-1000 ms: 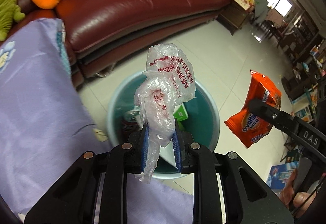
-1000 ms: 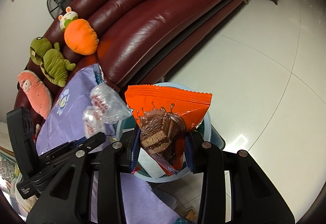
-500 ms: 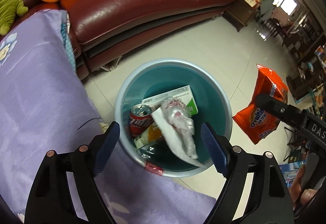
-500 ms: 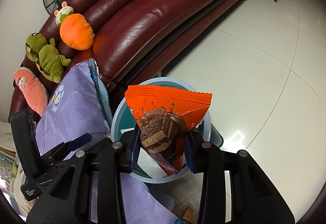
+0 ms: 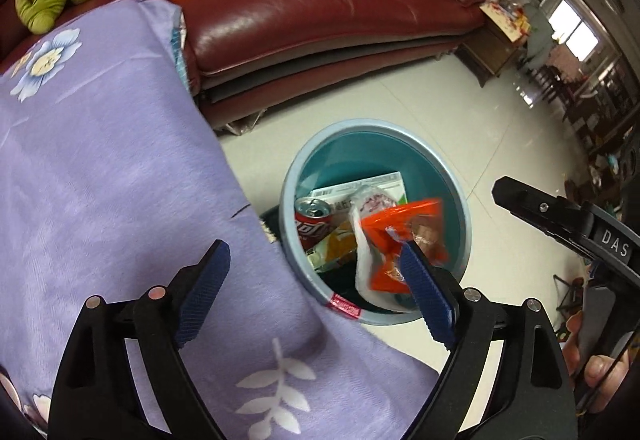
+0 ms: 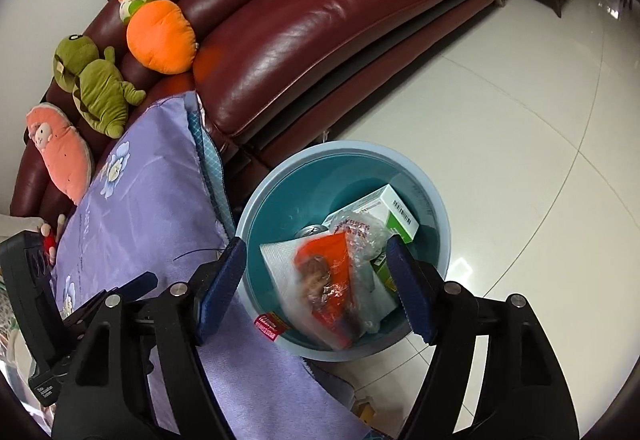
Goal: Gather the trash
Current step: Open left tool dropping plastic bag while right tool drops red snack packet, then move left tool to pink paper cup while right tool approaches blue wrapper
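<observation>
Orange snack wrapper (image 6: 330,280): blurred, inside round light-blue plastic bin (image 6: 438,205).
Bin contents: crumpled clear plastic bag (image 6: 362,236), red drink can (image 5: 314,220), white-and-green carton (image 6: 394,215).
Right tool (image 6: 316,284): spread, holding nothing, above bin.
Left tool (image 5: 316,292): spread, holding nothing.
Beside bin: purple floral cloth (image 5: 100,159).

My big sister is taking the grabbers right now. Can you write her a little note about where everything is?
Left gripper: open, empty, above the purple cloth beside the bin.
Right gripper: open, empty, over the blue bin.
Orange snack wrapper: blurred, in the bin's mouth above the plastic bag, red can and green-and-white box.
Done: bag and wrapper let go into the bin.
Left: no other trash shows in these views; look around for more.
</observation>
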Demonstrator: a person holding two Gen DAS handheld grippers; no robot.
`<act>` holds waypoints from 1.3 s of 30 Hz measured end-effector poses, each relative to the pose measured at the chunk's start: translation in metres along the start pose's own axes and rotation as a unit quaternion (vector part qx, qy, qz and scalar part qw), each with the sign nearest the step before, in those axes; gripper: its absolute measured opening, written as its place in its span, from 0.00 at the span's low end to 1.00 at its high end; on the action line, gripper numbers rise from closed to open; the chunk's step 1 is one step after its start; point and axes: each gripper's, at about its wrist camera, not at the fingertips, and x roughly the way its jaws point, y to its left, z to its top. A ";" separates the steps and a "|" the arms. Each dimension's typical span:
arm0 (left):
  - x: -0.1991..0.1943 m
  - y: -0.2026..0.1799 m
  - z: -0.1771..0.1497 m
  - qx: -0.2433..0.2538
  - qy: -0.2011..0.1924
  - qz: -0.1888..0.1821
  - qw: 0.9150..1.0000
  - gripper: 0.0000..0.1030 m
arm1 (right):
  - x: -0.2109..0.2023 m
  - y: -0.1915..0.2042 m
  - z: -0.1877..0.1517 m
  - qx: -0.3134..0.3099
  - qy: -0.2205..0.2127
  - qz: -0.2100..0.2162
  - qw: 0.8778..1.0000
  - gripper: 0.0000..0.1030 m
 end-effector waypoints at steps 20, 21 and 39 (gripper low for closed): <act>-0.052 0.030 -0.027 -0.028 -0.020 0.011 0.999 0.86 | -0.026 0.033 -0.026 -0.016 0.008 -0.009 1.000 0.75; -0.057 0.033 -0.030 -0.031 -0.024 0.013 0.999 0.86 | -0.027 0.040 -0.028 -0.021 0.010 -0.004 1.000 0.75; -0.161 0.143 -0.110 -0.130 -0.073 0.058 0.987 0.87 | -0.040 0.167 -0.083 -0.142 0.037 0.036 0.989 0.76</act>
